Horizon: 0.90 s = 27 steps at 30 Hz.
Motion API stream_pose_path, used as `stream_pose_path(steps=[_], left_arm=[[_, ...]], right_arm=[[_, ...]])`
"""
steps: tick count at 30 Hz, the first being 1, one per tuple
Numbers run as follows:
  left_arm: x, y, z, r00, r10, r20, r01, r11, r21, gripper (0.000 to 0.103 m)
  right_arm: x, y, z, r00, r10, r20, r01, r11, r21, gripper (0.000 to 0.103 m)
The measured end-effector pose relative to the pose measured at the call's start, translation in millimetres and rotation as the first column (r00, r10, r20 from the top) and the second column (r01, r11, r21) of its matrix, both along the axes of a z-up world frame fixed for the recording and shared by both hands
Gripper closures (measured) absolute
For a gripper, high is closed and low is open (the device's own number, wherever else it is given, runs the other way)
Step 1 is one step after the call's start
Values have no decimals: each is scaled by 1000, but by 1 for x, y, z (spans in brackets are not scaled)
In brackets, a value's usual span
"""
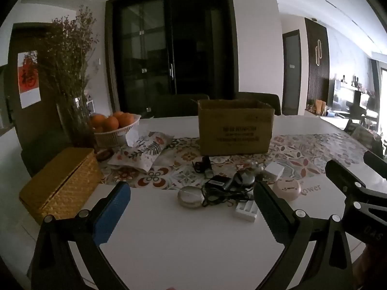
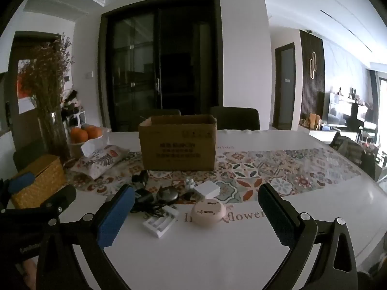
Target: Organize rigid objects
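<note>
Left wrist view puts us at the start: both grippers, left gripper (image 1: 191, 213) and right gripper (image 2: 196, 213), hover with jaws wide and empty, while the clutter (image 1: 227, 188) lies loose on the counter (image 1: 193, 241) before the cardboard box (image 1: 235, 130), nothing visibly packed.

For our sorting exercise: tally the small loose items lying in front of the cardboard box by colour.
White: 3, charger cube, battery holder, small knobbly piece
Pink: 1, round case
Silver-grey: 1, round tin
Black or dark: cable tangle, count unclear
Total: 5 plus the tangle
</note>
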<state>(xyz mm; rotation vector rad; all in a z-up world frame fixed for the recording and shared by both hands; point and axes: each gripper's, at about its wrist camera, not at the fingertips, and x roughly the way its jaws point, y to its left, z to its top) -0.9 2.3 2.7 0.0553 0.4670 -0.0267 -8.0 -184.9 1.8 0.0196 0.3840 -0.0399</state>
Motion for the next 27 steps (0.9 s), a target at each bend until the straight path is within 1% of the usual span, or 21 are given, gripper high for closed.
stream_pose_path(steps=[1, 2, 5, 6, 12, 13, 21, 27], left_arm=[[0, 0, 0, 1000, -3, -1, 3, 1000, -2, 0], [0, 0, 1, 1000, -3, -1, 3, 1000, -1, 0], [2, 0, 2, 1000, 1, 2, -1, 1000, 2, 0], [-2, 2, -2, 1000, 13, 16, -13, 1000, -1, 0], [-4, 1, 0, 999, 16, 29, -16, 1000, 6, 0], [-4, 0, 1, 999, 17, 32, -17, 1000, 9, 0], [-4, 0, 1, 999, 17, 33, -18, 1000, 11, 0], [-3, 0, -1, 1000, 8, 18, -8, 1000, 2, 0]], right_arm=[[2, -1, -1, 1000, -1, -1, 1, 1000, 1, 0], [0, 0, -1, 1000, 0, 26, 0, 1000, -24, 0], [1, 1, -2, 1000, 6, 12, -6, 1000, -25, 0], [1, 1, -3, 1000, 7, 10, -7, 1000, -25, 0], [-3, 7, 5, 1000, 8, 6, -8, 1000, -28, 0], [0, 4, -2, 1000, 9, 4, -9, 1000, -20, 0], [0, 4, -1, 1000, 9, 2, -9, 1000, -17, 0], [0, 4, -1, 1000, 8, 2, -8, 1000, -15, 0]])
